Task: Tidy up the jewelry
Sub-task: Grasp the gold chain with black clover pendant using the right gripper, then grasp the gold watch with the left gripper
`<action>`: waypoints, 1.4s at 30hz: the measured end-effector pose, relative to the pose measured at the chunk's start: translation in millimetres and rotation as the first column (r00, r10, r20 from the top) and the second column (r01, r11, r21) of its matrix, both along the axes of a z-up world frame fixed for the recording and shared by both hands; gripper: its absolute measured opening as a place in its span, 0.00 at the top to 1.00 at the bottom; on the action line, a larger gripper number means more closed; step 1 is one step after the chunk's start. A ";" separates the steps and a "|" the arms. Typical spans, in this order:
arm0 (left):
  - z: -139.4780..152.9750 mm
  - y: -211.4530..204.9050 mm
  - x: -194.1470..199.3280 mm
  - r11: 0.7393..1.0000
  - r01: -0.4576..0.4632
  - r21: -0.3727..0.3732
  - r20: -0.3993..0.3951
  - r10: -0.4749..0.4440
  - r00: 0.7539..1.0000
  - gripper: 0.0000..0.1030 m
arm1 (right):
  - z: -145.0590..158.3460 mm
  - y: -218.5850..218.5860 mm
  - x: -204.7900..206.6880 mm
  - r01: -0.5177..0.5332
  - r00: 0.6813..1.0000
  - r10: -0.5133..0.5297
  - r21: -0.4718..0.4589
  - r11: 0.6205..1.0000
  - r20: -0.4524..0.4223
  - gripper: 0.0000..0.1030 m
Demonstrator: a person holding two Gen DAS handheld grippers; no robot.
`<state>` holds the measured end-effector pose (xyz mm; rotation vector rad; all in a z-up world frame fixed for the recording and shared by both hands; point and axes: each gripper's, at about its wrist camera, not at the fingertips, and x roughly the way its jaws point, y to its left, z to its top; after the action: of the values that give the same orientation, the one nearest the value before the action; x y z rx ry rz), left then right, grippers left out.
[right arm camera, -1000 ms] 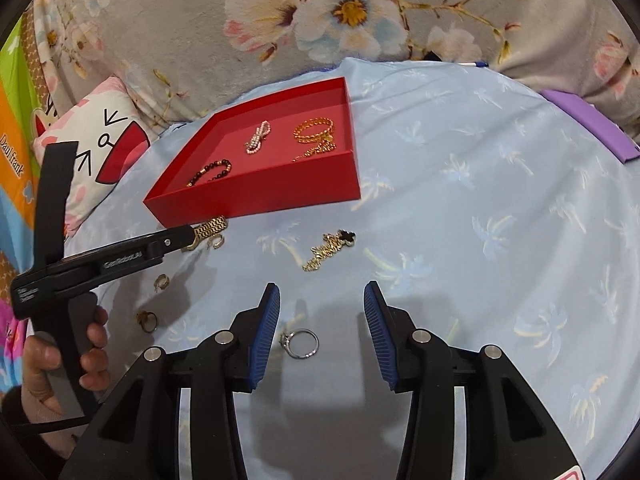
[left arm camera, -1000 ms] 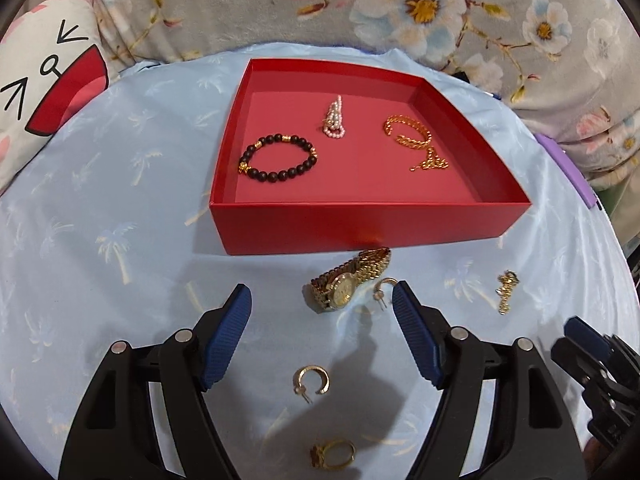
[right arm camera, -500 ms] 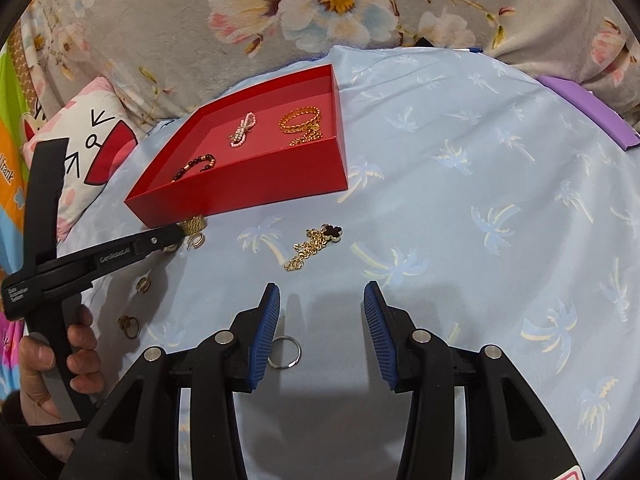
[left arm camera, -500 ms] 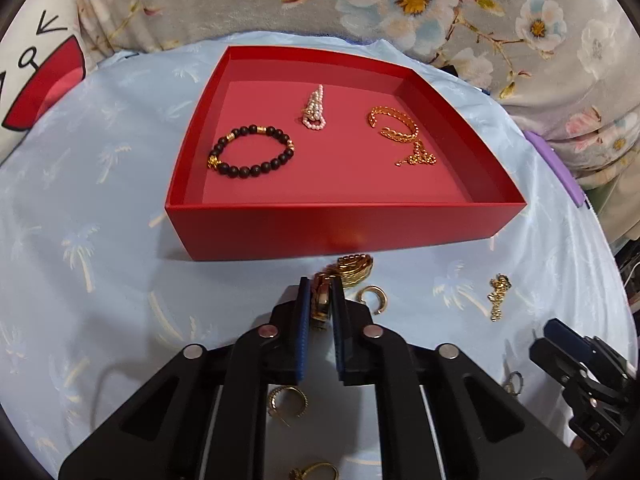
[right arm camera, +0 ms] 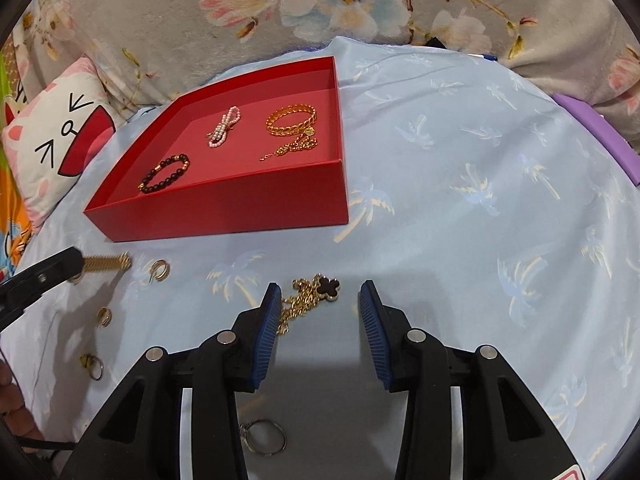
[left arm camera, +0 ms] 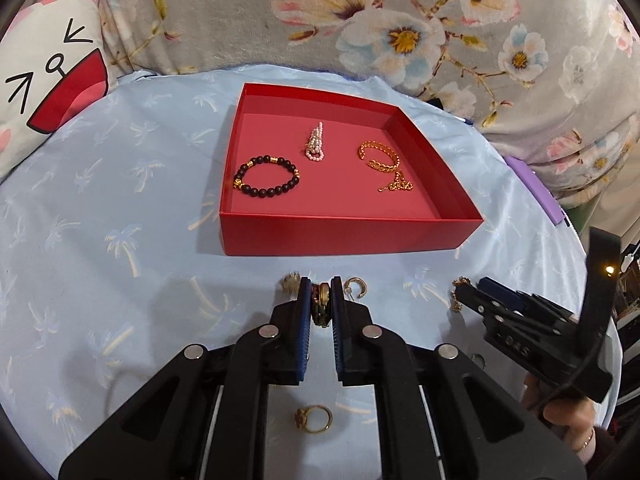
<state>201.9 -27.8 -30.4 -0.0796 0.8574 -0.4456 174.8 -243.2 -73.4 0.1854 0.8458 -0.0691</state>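
Left gripper point(left arm camera: 321, 304) pinched on the gold watch point(left arm camera: 321, 307) at lower centre, metal band point(right arm camera: 105, 263) trailing out sideways, presumably for carrying into the red tray point(left arm camera: 348, 236) above. Right gripper point(right arm camera: 318, 312) spread but just now narrowing around the gold chain with a black clover charm point(right arm camera: 310, 295), pads not yet pressing. Already inside the matte tray: dark beaded bracelet point(left arm camera: 267, 176), pearl strand point(left arm camera: 316, 143), twisted gold bangle point(left arm camera: 379, 155). Small hoops and rings loose on glossy blue palm-print cloth point(right arm camera: 480, 200)
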 end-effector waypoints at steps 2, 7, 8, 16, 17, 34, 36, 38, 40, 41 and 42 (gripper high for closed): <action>1.3 3.5 -2.2 1.000 -0.001 -0.007 -0.001 0.001 1.000 0.91 | -0.4 0.3 2.6 0.003 1.000 -0.003 -0.011 1.000 -0.002 0.74; 1.0 8.0 -6.2 1.000 -0.008 -0.017 -0.006 0.008 1.000 0.91 | -0.5 0.2 3.8 -0.001 1.000 0.001 -0.014 1.000 -0.006 0.88; 0.6 8.2 -6.9 1.000 -0.006 -0.017 -0.009 0.006 1.000 0.91 | -0.3 0.1 3.9 -0.003 1.000 0.003 -0.013 1.000 -0.006 0.88; 4.2 11.2 -15.4 0.999 0.005 -0.033 -0.009 -0.005 1.000 0.91 | 11.0 5.7 -9.2 -0.023 0.999 0.023 0.008 1.000 0.031 0.88; 6.2 11.5 -17.1 0.999 0.007 -0.035 -0.008 -0.008 1.000 0.91 | 15.5 7.5 -12.7 -0.027 0.999 0.027 0.010 1.000 0.042 0.88; 66.9 19.7 -33.3 0.999 0.038 -0.037 0.079 -0.035 0.996 0.94 | 120.7 28.4 -56.5 -0.106 0.962 0.099 0.011 0.994 0.254 0.88; 55.7 17.0 -31.9 0.999 0.042 -0.012 0.055 -0.042 0.998 0.94 | 117.4 28.7 -58.0 -0.104 0.964 0.098 0.011 0.994 0.247 0.88; 41.6 12.2 -33.0 0.998 0.065 -0.003 0.019 -0.064 0.998 0.89 | 110.4 28.5 -59.0 -0.105 0.968 0.097 0.023 0.994 0.232 0.88; 24.8 5.0 -33.1 0.997 0.068 0.026 -0.009 -0.068 0.998 0.63 | 103.5 28.3 -59.8 -0.104 0.971 0.096 0.028 0.994 0.218 0.88; 15.7 1.9 -32.4 0.997 0.064 0.041 -0.019 -0.063 0.998 0.59 | 100.2 28.4 -60.3 -0.105 0.973 0.096 0.032 0.994 0.211 0.88; 7.0 -0.3 -31.5 0.997 0.057 0.052 -0.033 -0.055 0.998 0.58 | 97.3 28.0 -61.3 -0.105 0.974 0.095 0.039 0.994 0.205 0.88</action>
<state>170.3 -28.0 -23.4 -0.0135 0.9042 -0.4751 113.6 -215.2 23.8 0.1926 0.6527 0.0649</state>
